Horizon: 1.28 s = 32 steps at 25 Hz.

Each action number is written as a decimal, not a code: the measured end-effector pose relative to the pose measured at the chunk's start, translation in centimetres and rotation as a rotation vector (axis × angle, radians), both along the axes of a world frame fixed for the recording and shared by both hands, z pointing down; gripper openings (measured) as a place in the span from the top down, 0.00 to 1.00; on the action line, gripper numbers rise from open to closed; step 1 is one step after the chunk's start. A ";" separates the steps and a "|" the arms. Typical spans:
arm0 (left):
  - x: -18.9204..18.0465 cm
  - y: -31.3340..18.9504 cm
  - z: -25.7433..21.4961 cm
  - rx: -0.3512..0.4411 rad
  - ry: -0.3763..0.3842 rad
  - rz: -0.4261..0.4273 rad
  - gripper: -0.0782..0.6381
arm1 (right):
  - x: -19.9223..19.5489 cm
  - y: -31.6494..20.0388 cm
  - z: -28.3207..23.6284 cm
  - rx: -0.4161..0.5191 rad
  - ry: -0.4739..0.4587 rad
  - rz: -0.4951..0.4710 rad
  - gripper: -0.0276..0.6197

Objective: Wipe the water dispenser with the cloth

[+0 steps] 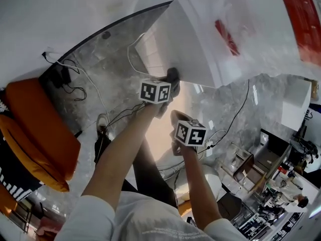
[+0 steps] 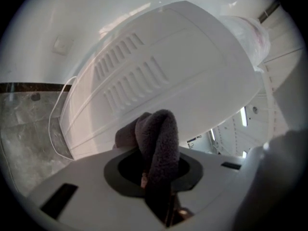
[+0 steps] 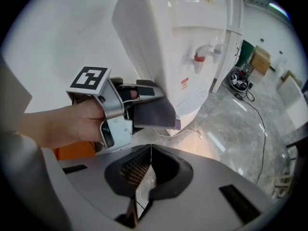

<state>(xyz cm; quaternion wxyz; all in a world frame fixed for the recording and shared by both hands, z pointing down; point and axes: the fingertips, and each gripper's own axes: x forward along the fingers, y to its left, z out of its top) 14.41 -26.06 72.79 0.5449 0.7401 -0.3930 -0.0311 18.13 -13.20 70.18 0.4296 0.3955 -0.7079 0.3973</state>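
The left claw grips the cloth at the water dispenser side, centre frame. The right claw is closed and empty. Next, I judge, the cloth slides along the panel.
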 end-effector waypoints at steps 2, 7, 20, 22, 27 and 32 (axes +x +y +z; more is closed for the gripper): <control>0.5 0.5 0.1 0.003 0.017 -0.014 0.78 | 0.6 0.4 0.6 -0.007 0.006 0.049 0.93; -2.2 1.3 1.8 0.006 -0.061 -0.064 0.78 | 0.0 0.3 1.4 -0.014 -0.007 0.122 0.93; -15.1 0.3 12.4 -0.038 -0.243 -0.204 0.78 | -9.6 -7.3 7.5 0.217 -0.066 -0.045 0.93; -16.2 -0.9 15.0 0.002 -0.283 -0.188 0.78 | -11.7 -9.1 9.8 0.285 -0.113 -0.069 0.93; -17.3 -4.6 22.9 0.088 -0.339 -0.150 0.78 | -15.6 -11.5 17.4 0.309 -0.276 -0.128 0.93; -17.8 -8.1 29.9 0.116 -0.361 -0.162 0.78 | -17.4 -13.0 24.1 0.271 -0.334 -0.176 0.93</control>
